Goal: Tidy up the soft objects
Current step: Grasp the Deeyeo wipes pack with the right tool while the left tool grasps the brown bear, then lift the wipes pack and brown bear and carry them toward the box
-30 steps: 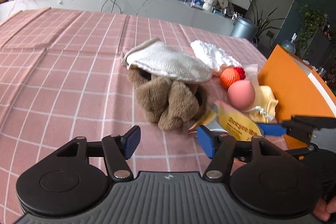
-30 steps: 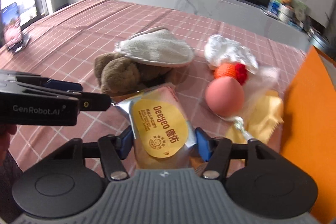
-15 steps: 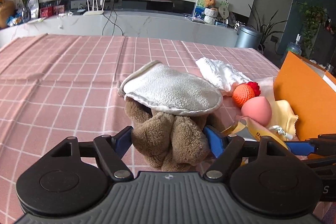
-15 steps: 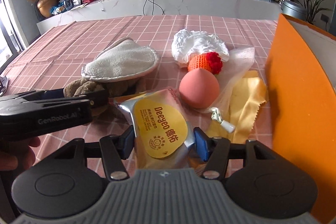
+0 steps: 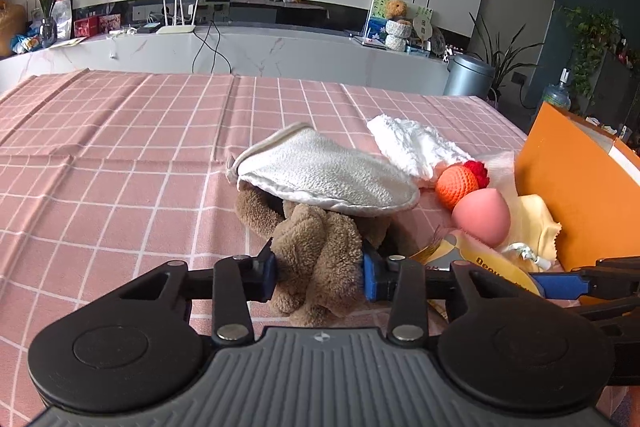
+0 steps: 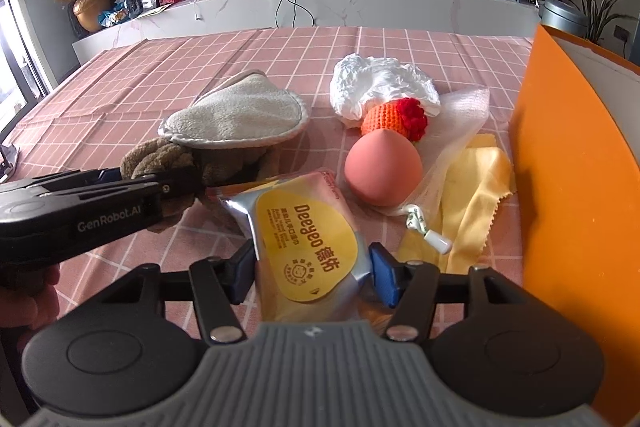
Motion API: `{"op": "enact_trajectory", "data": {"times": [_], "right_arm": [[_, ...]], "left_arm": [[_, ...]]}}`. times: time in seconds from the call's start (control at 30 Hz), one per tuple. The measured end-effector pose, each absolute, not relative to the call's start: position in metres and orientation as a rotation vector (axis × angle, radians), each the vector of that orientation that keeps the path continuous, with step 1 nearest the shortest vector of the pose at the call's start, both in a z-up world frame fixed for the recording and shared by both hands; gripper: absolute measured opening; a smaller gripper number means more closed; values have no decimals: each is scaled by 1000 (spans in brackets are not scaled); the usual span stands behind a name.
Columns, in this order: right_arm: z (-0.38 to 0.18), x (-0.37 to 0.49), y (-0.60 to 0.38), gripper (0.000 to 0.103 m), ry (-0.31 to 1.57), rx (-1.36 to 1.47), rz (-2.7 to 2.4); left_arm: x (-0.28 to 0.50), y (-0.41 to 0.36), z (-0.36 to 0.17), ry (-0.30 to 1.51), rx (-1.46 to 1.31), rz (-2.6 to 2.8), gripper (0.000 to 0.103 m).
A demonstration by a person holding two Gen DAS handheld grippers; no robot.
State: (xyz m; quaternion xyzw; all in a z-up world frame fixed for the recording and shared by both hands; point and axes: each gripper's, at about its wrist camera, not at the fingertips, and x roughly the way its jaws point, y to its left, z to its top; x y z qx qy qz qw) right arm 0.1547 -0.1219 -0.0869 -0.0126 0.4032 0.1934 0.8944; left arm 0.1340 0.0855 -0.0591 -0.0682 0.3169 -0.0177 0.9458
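**Two grippers, two soft catches on a pink checked cloth**

Two handheld grippers at work over a pink checked tablecloth. Far left in the right wrist view, the left gripper reaching in sideways, blue pads pressed against the sides of a brown plush toy. Seen from its own camera, the left gripper clenched on the toy's lower limbs, fur bulging between the pads. Draped over the toy's upper part, a cream terry mitt, touching it. Just right of the toy, a silver-and-yellow wipes pack, lying between the blue pads of the right gripper; pads touching the pack's edges, gripped. Behind the pack, a pink egg-shaped sponge, inside a clear drawstring pouch by the look of it. Behind the sponge, touching it, an orange crocheted ball with a red tuft, resting against a crumpled white cloth. Right of the sponge, a yellow wiping cloth, partly under the pouch. At the far right edge, the wall of an orange box, just beside the yellow cloth.
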Motion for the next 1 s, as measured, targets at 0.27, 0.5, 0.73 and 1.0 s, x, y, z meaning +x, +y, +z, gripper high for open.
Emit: {"op": "enact_trajectory", "data": {"times": [0.27, 0.5, 0.73, 1.0], "right_arm": [[-64, 141, -134, 58, 776, 3, 397], [-46, 122, -140, 58, 724, 17, 405], [-44, 108, -151, 58, 732, 44, 393], [-58, 96, -151, 58, 780, 32, 400]], "left_arm": [[107, 82, -22, 571, -129, -32, 42], [82, 81, 7, 504, -140, -34, 42], [53, 79, 2, 475, -119, -55, 42], [55, 85, -44, 668, -145, -63, 44]]}}
